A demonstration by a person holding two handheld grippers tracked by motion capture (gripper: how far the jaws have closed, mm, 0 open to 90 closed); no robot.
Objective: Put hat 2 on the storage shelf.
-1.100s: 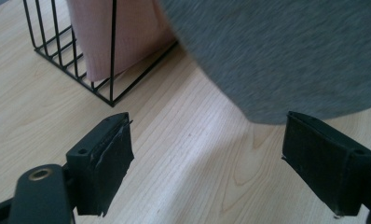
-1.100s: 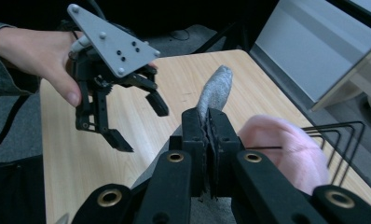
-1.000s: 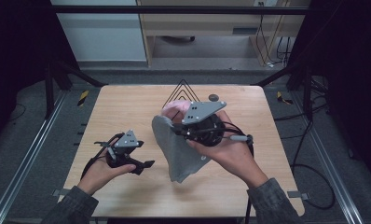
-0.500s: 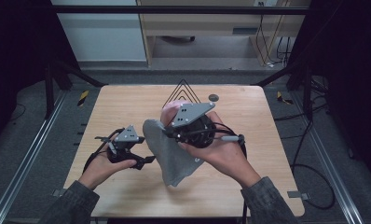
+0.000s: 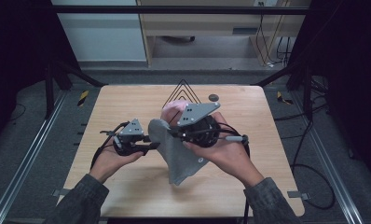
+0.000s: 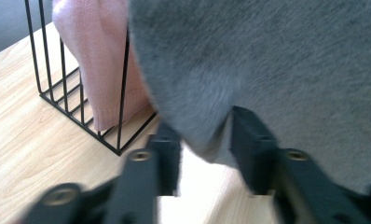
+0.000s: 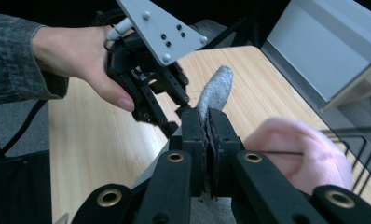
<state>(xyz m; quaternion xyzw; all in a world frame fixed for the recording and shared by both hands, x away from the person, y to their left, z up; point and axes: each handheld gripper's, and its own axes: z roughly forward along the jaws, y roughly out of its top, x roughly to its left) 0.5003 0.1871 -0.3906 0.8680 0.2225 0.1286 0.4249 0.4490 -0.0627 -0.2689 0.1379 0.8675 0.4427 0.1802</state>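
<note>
A grey sock [image 5: 181, 156] hangs above the wooden table [image 5: 123, 100], pinched near its top by my right gripper [image 5: 172, 132], which is shut on it. In the right gripper view the jaws [image 7: 206, 126] clamp the sock's [image 7: 216, 86] edge. My left gripper [image 5: 153, 145] meets the sock's left edge. Its jaws [image 6: 204, 144] have just been closing, and a fold of the grey sock [image 6: 267, 60] fills the gap between the pads. A pink sock [image 5: 174, 108] sits in a black wire rack [image 5: 183, 91] just behind.
A small dark round object [image 5: 214, 97] lies on the table right of the rack. The wire rack [image 6: 53, 88] with the pink sock [image 6: 99, 60] stands close behind the left jaws. Cables trail from both grippers over the table.
The right hand carried the grey sock leftwards and nearer the left gripper. The left gripper shifted right to the sock's edge, and its jaws have closed around a fold.
</note>
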